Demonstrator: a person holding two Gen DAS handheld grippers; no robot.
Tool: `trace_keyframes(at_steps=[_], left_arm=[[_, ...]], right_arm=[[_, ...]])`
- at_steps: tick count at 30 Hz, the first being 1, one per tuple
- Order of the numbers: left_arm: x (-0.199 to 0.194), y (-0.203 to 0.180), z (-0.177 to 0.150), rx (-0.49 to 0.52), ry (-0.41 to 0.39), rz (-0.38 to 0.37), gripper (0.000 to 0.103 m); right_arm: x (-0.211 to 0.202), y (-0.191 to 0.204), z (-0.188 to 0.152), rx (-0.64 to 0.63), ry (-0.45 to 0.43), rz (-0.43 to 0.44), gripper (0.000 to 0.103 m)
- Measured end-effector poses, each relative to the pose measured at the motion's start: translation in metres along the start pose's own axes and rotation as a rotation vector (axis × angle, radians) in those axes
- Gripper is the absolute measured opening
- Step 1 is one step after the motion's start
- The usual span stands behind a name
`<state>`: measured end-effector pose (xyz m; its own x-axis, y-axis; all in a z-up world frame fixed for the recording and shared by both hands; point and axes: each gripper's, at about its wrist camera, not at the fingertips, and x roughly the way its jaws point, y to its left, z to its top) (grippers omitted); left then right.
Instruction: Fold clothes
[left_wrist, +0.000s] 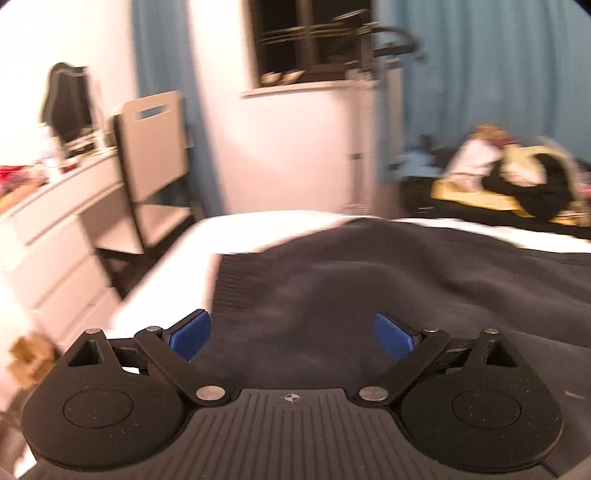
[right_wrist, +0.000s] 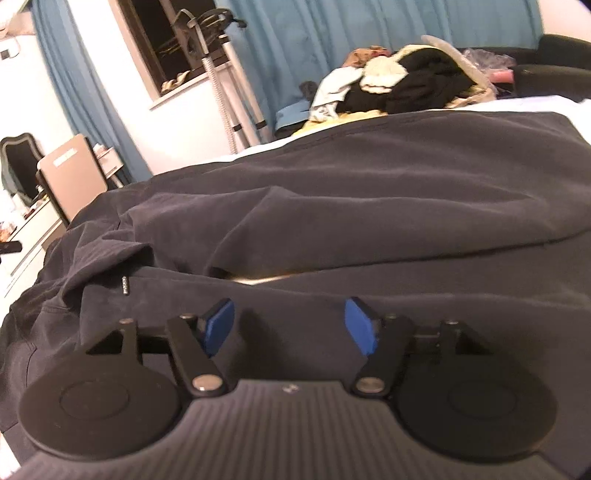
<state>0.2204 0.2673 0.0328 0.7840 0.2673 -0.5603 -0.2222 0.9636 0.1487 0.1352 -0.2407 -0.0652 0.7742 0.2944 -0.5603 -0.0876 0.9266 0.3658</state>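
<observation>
Lying spread on the bed (left_wrist: 258, 225), the dark garment (right_wrist: 369, 177) is held by neither hand-held gripper: left (left_wrist: 292, 334) and right (right_wrist: 289, 326) are both released. An edge should be pinched squarely before folding.

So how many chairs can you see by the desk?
2: a pale chair pushed up to the white desk, and a dark high-backed chair behind the desk. Others may be hidden out of frame.
</observation>
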Motion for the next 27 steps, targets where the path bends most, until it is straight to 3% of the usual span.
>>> trace_keyframes(at_steps=[3,7,11,14,16,18,19,20,24,27], left_arm=[[0.041,0.023,0.016,-0.003,0.035,0.036,0.090],[0.091,0.031,0.034,0.033,0.051,0.066,0.090],[0.146,0.023,0.036,0.088,0.177,0.097,0.093],[0.171,0.016,0.028,0.116,0.213,0.101,0.093],[0.179,0.016,0.026,0.097,0.216,0.103,0.092],[0.179,0.013,0.025,0.105,0.197,0.095,0.081],[0.178,0.008,0.024,0.126,0.182,0.099,0.069],[0.176,0.000,0.022,0.158,0.166,0.110,0.064],[0.164,-0.034,0.021,0.301,0.104,0.251,0.054],[0.147,-0.036,0.037,0.255,0.061,0.316,0.050]], right_arm=[[0.002,0.007,-0.002,-0.021,-0.063,-0.005,0.069],[0.017,0.009,0.003,0.011,-0.051,0.020,0.071],[0.038,0.014,0.005,-0.023,-0.046,0.023,0.075],[0.052,0.017,0.004,-0.063,-0.044,0.027,0.080],[0.057,0.019,0.005,-0.068,-0.041,0.035,0.083],[0.058,0.020,0.005,-0.063,-0.039,0.037,0.084],[0.058,0.020,0.005,-0.060,-0.040,0.036,0.084],[0.058,0.020,0.005,-0.057,-0.040,0.034,0.084],[0.058,0.023,0.004,-0.056,-0.044,0.031,0.084],[0.056,0.024,0.003,-0.057,-0.047,0.031,0.084]])
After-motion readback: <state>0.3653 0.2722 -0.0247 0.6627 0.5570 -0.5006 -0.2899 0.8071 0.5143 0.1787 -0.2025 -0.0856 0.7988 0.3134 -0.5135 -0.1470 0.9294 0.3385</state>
